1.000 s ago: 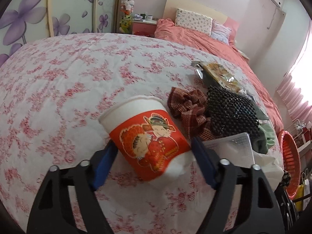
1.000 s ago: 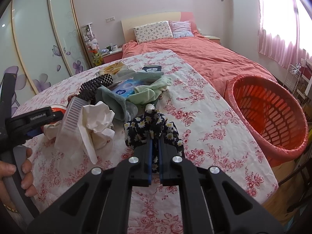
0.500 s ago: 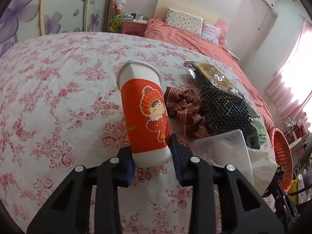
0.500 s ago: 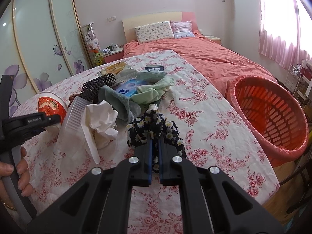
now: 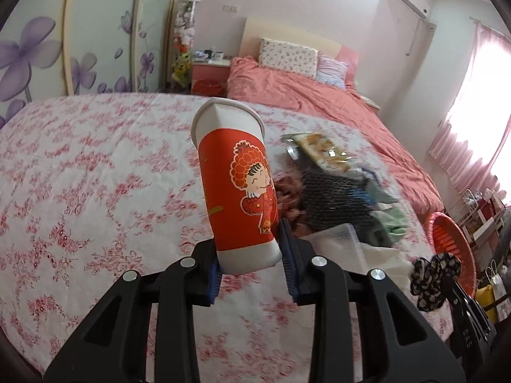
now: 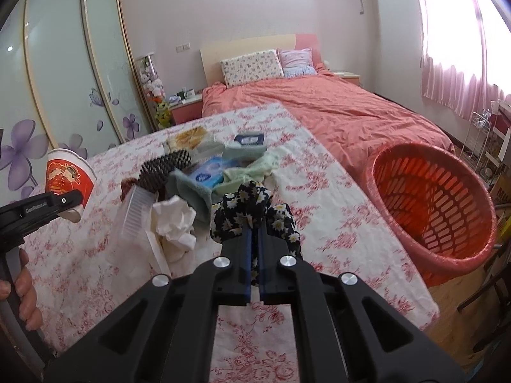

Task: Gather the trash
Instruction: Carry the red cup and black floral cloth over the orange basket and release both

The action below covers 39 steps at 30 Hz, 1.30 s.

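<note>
The left gripper (image 5: 250,263) is clamped on the white base of a red paper cup (image 5: 236,188); its blue pads press the cup's two sides and the cup stands nearly upright, clear of the flowered tablecloth (image 5: 95,191), rim pointing to twelve o'clock. The right gripper (image 6: 254,252) has its jaws drawn almost together, pinching a dark flowered scrunchie (image 6: 252,214) that bunches out around the tips.

In the right wrist view the cup is at nine o'clock, with a hand (image 6: 27,296) on the left gripper's handle at eight. Just beyond the scrunchie, toward eleven, lie a crumpled tissue (image 6: 174,223), a clear plastic lid (image 6: 134,214) and a heap of cloths and packets. The orange basket (image 6: 431,210) stands off the table's edge at three o'clock.
</note>
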Each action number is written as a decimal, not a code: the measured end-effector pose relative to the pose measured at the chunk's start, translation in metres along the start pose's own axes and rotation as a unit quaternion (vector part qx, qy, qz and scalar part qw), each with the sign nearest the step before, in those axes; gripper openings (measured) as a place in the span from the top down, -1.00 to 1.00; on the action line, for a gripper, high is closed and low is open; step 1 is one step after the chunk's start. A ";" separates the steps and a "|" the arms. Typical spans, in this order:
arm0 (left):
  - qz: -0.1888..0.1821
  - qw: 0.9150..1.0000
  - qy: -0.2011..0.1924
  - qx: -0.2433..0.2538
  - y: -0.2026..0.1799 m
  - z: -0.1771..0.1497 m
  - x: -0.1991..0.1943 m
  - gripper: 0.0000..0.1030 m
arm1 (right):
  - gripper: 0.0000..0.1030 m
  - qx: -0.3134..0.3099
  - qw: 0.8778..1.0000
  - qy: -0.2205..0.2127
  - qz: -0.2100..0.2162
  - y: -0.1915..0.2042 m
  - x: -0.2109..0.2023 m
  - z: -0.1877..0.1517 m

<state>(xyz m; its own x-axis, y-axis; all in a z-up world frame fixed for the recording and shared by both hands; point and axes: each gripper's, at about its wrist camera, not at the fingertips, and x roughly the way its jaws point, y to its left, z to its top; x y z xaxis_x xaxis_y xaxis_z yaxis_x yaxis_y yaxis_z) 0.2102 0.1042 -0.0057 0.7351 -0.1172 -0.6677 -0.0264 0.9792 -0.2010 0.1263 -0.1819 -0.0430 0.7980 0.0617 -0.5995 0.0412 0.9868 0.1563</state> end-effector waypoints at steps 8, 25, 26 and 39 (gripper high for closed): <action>-0.049 0.998 -0.008 0.040 -0.044 -0.002 -0.017 0.38 | 0.93 0.018 0.999 -0.036 -0.012 -0.023 -0.022 0.017; -0.187 0.972 0.017 0.140 -0.178 -0.018 0.000 0.38 | 0.93 0.089 0.988 -0.093 -0.087 -0.128 -0.051 0.042; -0.193 0.970 0.019 0.145 -0.185 -0.019 0.002 0.38 | 0.93 0.094 0.987 -0.095 -0.093 -0.137 -0.052 0.043; -0.273 0.938 0.073 0.200 -0.282 -0.050 0.040 0.37 | 0.93 0.149 0.975 -0.109 -0.127 -0.222 -0.044 0.048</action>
<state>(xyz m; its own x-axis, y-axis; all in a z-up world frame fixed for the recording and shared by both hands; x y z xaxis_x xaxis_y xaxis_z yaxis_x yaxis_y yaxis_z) 0.2128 -0.1850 -0.0116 0.4645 -0.6116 -0.6404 0.6049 0.7473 -0.2750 0.1109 -0.4109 -0.0132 0.8464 -0.2445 -0.4731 0.4015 0.8766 0.2654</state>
